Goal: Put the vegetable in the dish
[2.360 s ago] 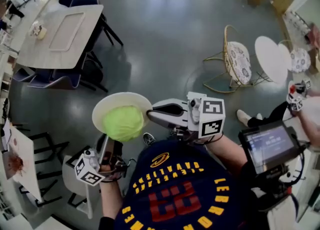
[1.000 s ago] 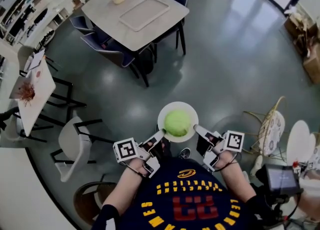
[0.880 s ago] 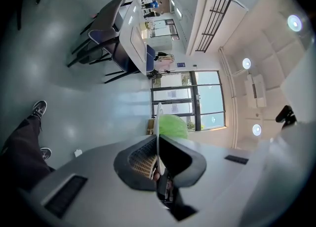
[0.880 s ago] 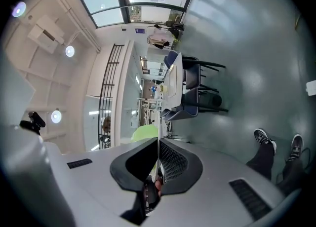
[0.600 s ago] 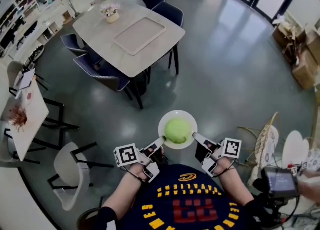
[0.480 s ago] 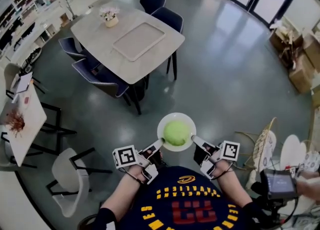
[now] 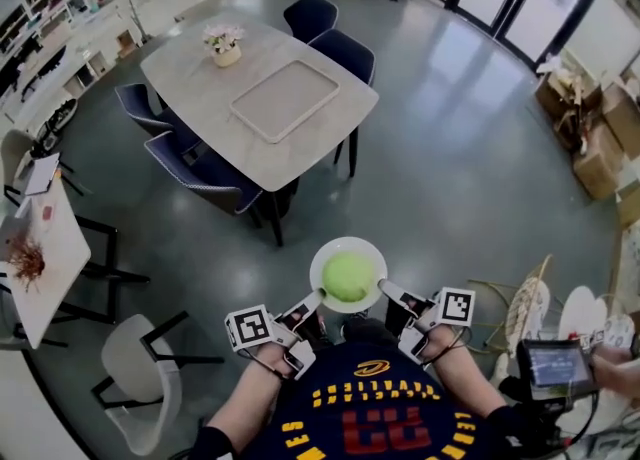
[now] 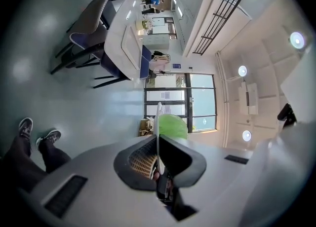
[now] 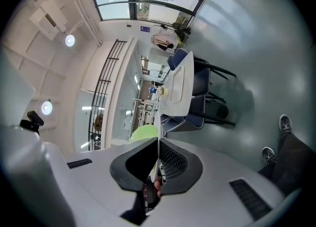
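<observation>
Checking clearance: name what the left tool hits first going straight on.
The left tool, shut on the round white plate's rim, would likely hit the pale green cabbage next.

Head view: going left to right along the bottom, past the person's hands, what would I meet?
white chair → left gripper → white dish holding the green vegetable → right gripper → small screen

Head view looks steeply down — both gripper views closely share the dish [image 7: 345,246].
</observation>
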